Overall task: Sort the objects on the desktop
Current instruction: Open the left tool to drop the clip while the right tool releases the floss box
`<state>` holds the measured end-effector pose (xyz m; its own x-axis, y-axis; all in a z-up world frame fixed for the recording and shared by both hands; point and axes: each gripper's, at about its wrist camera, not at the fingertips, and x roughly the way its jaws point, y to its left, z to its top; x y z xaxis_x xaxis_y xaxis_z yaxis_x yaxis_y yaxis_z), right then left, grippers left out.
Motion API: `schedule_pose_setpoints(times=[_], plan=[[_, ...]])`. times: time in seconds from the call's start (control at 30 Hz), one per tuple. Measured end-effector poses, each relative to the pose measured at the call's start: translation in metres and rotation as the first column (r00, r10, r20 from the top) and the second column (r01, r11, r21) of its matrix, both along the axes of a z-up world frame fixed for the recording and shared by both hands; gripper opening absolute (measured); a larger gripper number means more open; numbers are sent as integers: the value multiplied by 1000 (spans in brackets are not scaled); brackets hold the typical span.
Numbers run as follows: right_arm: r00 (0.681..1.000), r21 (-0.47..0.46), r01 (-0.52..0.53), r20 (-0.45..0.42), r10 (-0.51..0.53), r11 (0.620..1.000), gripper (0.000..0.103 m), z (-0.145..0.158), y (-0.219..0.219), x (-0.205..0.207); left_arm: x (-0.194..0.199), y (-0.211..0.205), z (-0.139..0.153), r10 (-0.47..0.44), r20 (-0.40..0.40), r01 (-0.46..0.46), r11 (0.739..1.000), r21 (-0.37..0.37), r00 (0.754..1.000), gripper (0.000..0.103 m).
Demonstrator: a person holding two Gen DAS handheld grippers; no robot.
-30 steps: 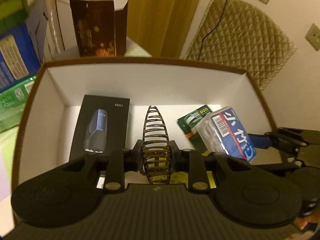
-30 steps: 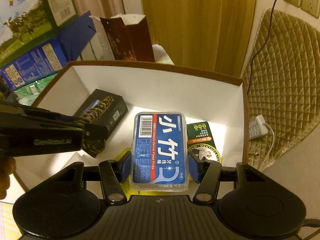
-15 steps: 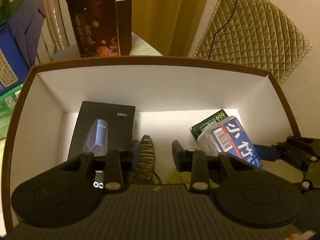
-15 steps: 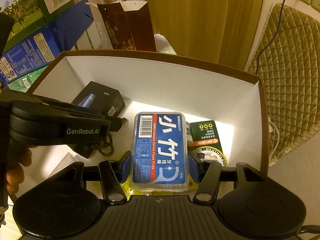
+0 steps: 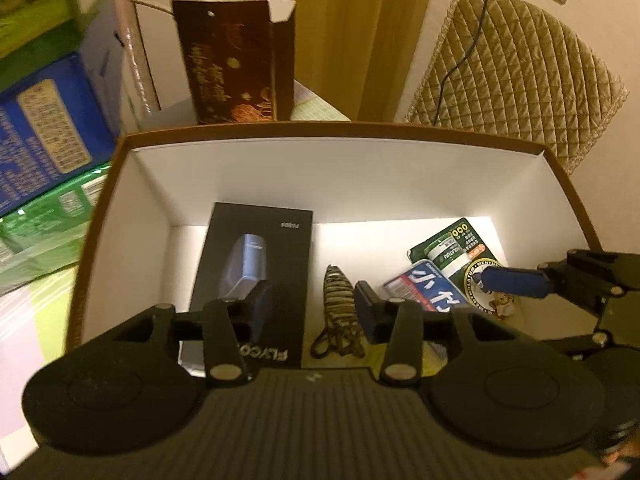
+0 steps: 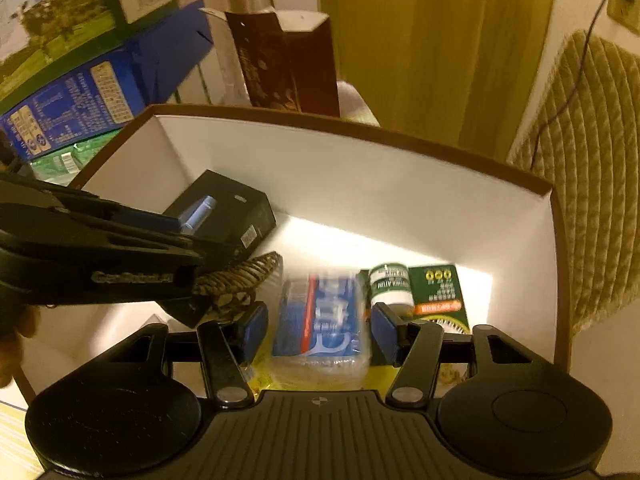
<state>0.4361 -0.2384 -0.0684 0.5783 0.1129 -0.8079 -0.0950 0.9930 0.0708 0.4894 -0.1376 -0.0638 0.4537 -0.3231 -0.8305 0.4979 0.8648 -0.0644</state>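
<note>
The floss box (image 6: 320,320) is a clear plastic case with a blue label, white characters and a red stripe. It lies flat on the floor of the tray (image 5: 340,172), between the spread fingers of the right gripper (image 6: 318,330), and neither pad touches it. In the right wrist view it is blurred.

The clip (image 5: 339,300) is a striped brown and cream claw. It lies on the tray floor near the front edge, just beside the black box (image 5: 260,264). The left gripper (image 5: 308,312) hangs over it with its fingers spread and nothing between them.

The tray has a brown rim and white walls. The black box lies flat at its left side and shows a grey-blue device on its lid. A green card (image 6: 440,292) with a small white and green tube (image 6: 390,286) lies at the right side, partly under the floss box. Something yellow (image 6: 262,376) shows at the front edge under the floss box; I cannot tell what it is.

Behind the tray stands a dark brown carton (image 5: 236,60) with its top flap open.
</note>
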Motion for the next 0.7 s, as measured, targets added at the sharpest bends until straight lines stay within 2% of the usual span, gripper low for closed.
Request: schedule_pose_setpoints(times=[0.03, 0.17, 0.2, 0.37, 0.53, 0.7], plan=[[1000, -4, -7, 3, 7, 1000, 58, 1, 1, -1, -4, 4, 3, 0, 4, 0, 1000, -7, 1000, 45], [999, -5, -9, 33, 9, 1000, 79, 7, 0, -14, -19, 19, 12, 17, 26, -16, 1000, -13, 1000, 55], [999, -4, -10, 43, 11, 1000, 80, 9, 0, -19, -23, 22, 14, 20, 32, -20, 1000, -11, 999, 57], [998, -1, 3, 68, -3, 1000, 101, 18, -1, -39, -43, 38, 25, 52, 60, -51, 999, -20, 997, 75], [996, 0, 14, 86, -14, 1000, 101, 26, 2, -60, -67, 47, 39, 65, 116, -65, 998, -4, 991, 89], [996, 18, 43, 83, -45, 999, 101, 31, 1, -78, -92, 54, 50, 73, 162, -80, 996, 34, 984, 95]])
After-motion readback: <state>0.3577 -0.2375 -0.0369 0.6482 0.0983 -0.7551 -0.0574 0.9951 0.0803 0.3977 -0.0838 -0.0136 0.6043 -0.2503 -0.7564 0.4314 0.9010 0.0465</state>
